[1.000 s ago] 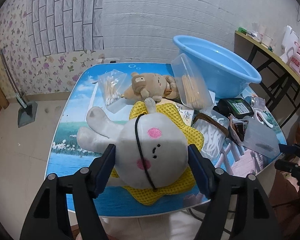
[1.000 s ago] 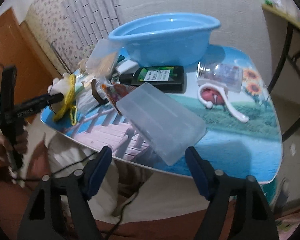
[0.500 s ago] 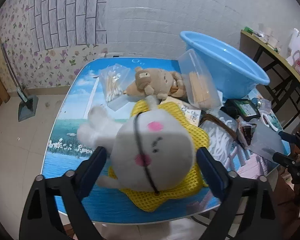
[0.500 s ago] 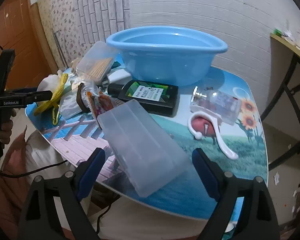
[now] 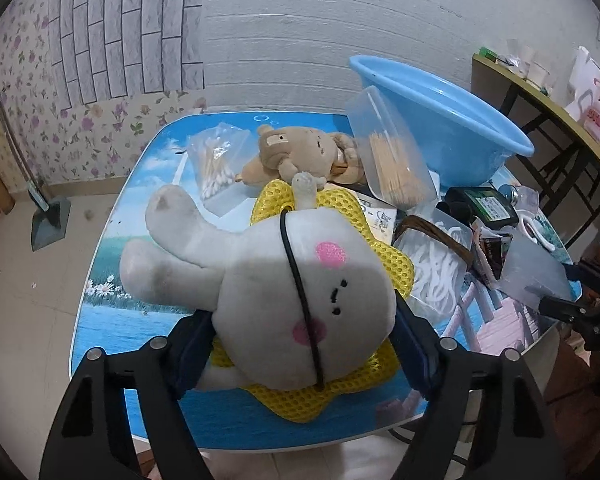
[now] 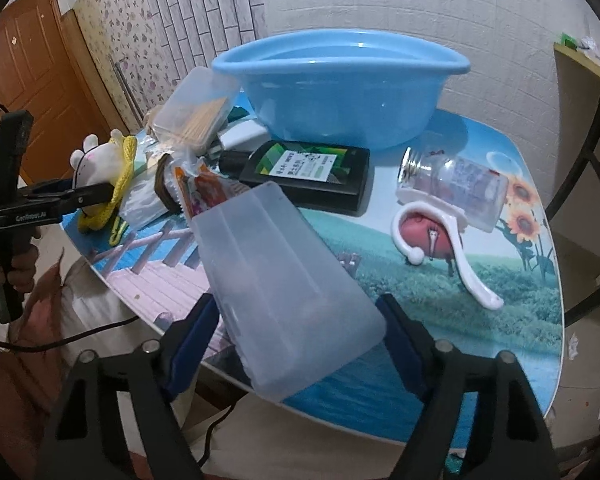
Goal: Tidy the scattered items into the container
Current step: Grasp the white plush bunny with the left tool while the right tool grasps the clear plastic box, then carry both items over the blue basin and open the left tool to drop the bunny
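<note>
A grey plush rabbit (image 5: pixel 300 304) with pink cheeks lies on a yellow mesh pad (image 5: pixel 340 392) at the table's near edge. My left gripper (image 5: pixel 304 344) has its fingers pressed against both sides of the rabbit's head. It also shows in the right wrist view (image 6: pixel 96 164). My right gripper (image 6: pixel 296 340) is open around the near end of a frosted clear plastic box (image 6: pixel 276 288), its fingers just beside it. The blue basin (image 6: pixel 340 84) stands at the back of the table; it also shows in the left wrist view (image 5: pixel 440 120).
On the table (image 5: pixel 108 304) lie a brown plush bear (image 5: pixel 300 152), a bag of cotton swabs (image 5: pixel 216 168), a clear box of toothpicks (image 5: pixel 392 160), a black bottle (image 6: pixel 308 172), a glass jar (image 6: pixel 456 184), a white hook (image 6: pixel 452 252) and snack packets (image 6: pixel 204 192). A shelf (image 5: pixel 540 92) stands right.
My left gripper has closed in on the rabbit's head from wide open. My right gripper has moved forward so the clear box's near end lies between its fingers.
</note>
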Motion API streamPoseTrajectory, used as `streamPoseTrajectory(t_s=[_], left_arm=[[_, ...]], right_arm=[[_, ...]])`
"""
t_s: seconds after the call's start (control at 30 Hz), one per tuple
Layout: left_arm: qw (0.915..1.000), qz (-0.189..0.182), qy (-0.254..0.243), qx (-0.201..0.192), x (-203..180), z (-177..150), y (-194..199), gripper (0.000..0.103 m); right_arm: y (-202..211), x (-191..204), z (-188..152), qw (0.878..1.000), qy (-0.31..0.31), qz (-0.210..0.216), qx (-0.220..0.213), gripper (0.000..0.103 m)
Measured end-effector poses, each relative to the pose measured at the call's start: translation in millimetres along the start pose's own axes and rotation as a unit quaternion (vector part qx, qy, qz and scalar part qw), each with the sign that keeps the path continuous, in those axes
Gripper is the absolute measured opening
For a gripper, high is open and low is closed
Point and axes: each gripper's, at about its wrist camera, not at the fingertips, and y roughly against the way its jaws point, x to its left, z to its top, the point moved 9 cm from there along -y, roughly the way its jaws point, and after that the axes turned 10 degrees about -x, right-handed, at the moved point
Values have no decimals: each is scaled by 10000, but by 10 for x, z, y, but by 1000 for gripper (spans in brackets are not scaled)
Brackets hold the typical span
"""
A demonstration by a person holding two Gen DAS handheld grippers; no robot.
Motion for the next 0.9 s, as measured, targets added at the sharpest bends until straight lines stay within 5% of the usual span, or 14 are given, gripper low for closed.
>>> streamPoseTrajectory(t_s=[0.27, 0.63, 0.9], left_arm=[[10000, 72, 28, -3, -4, 37, 42, 79], [10000, 77, -41, -6, -63, -2, 81, 79], [9999, 150, 23, -77, -37, 117, 223, 79]], right_arm=[[18, 39, -52, 9999, 6, 96, 36, 73], [-143, 159, -8, 9982, 599, -45, -49, 82], [225, 213, 208, 9967, 340, 142, -723, 63]])
